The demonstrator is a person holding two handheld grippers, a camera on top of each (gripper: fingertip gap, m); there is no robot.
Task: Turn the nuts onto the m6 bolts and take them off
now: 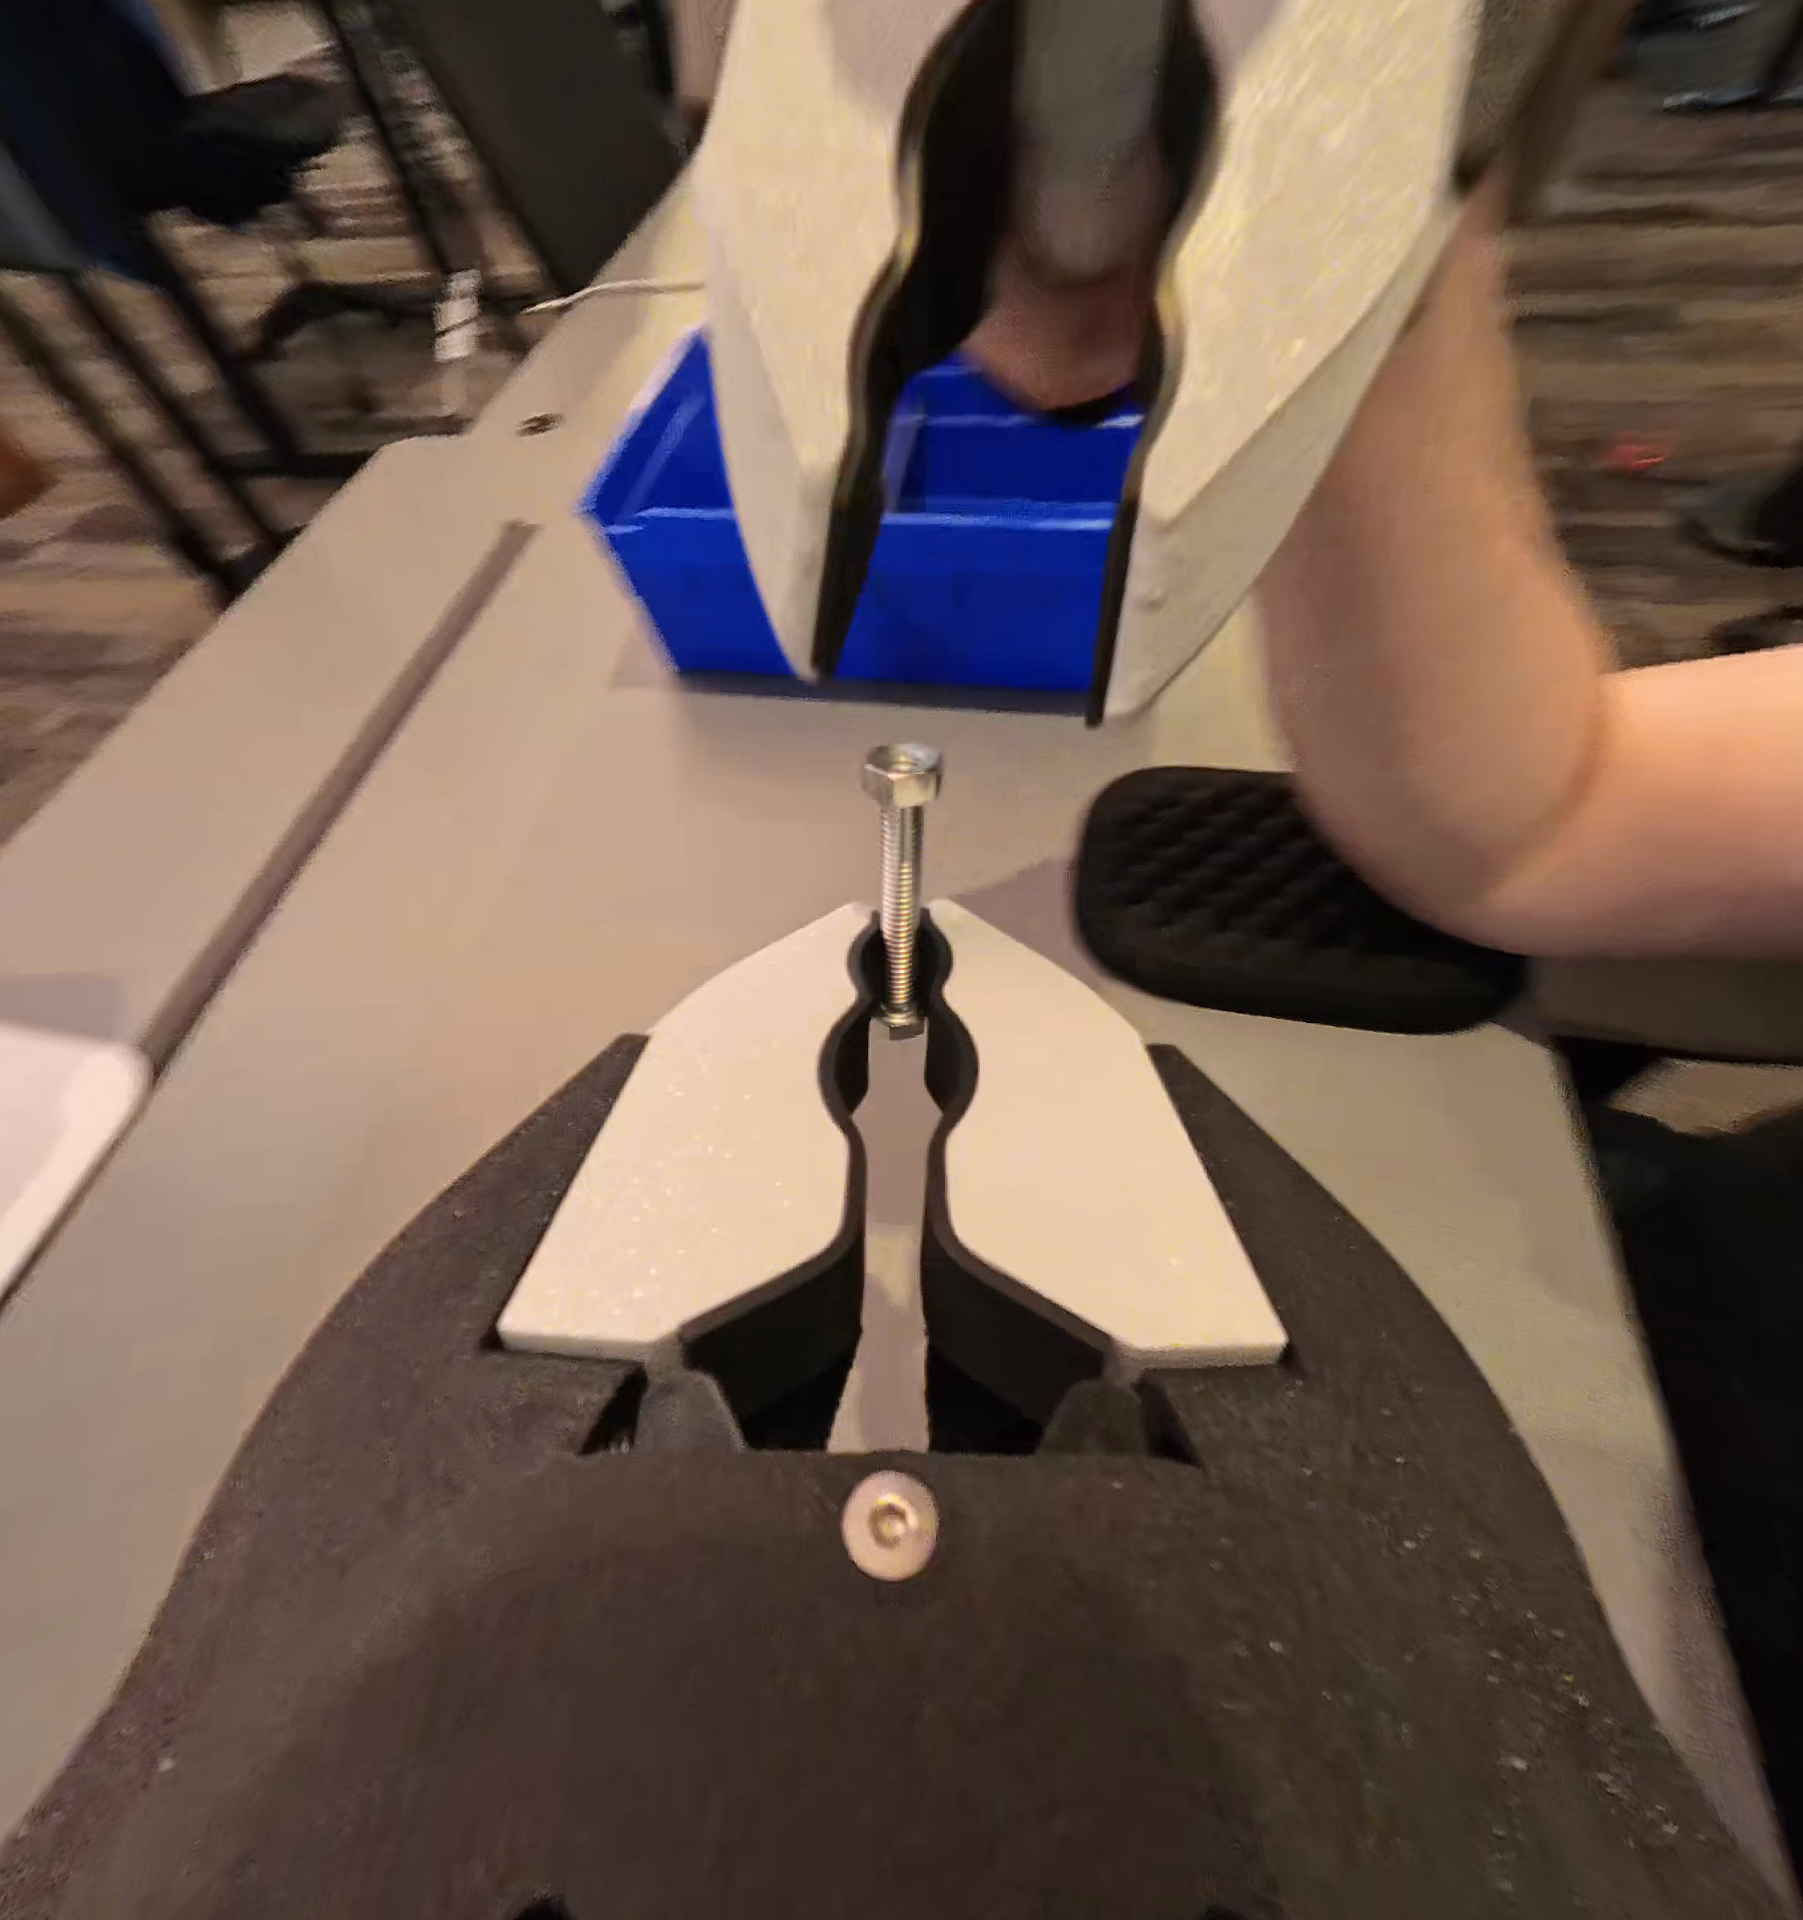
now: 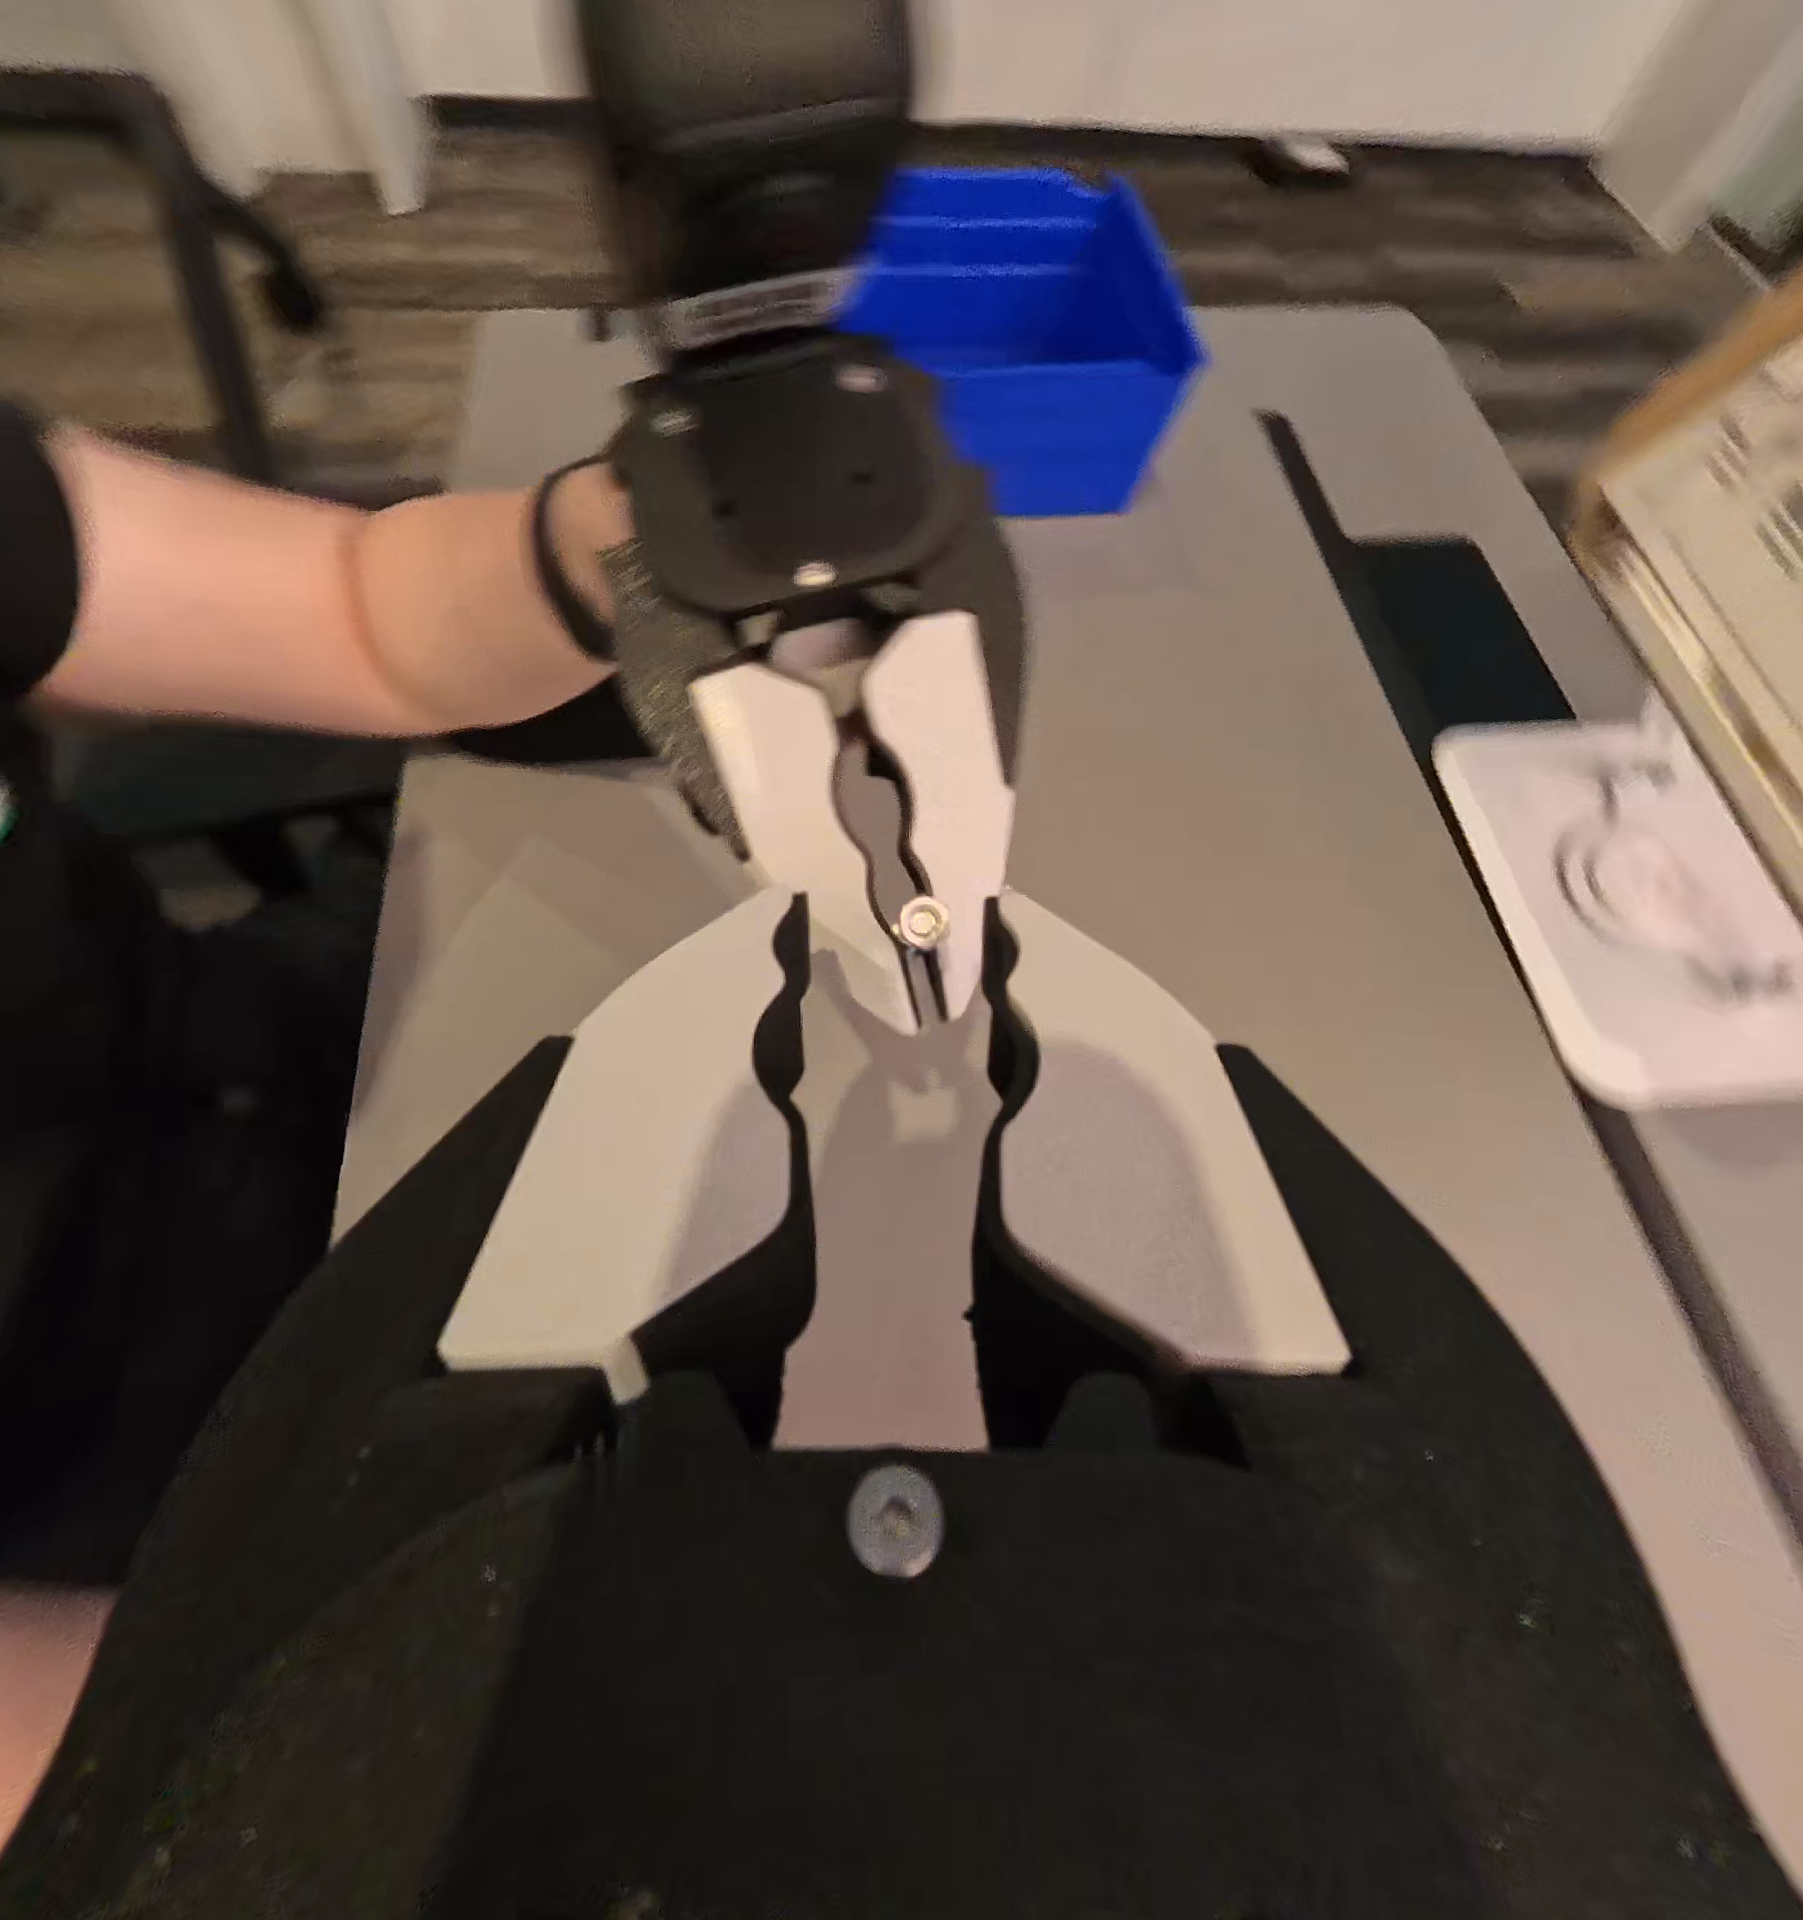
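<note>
My left gripper (image 1: 897,914) is shut on a silver M6 bolt (image 1: 899,883), gripping it near its head, with the threaded shaft pointing forward. A silver hex nut (image 1: 902,774) sits on the far end of the shaft. My right gripper (image 1: 964,686) is open and faces the nut from beyond it, with a small gap between them. In the right wrist view my right gripper (image 2: 892,904) is open, its fingertips on either side of the left gripper (image 2: 928,1023). The nut (image 2: 923,920) shows end-on between them.
A blue bin (image 1: 980,592) stands on the grey table (image 1: 409,883) behind the grippers; it also shows in the right wrist view (image 2: 1063,343). A black mesh pad (image 1: 1261,894) lies under the person's arm (image 1: 1448,675). A white tray (image 2: 1645,914) and a box (image 2: 1770,520) sit at right. One gripper's finger ends stand about 6 cm off the other's.
</note>
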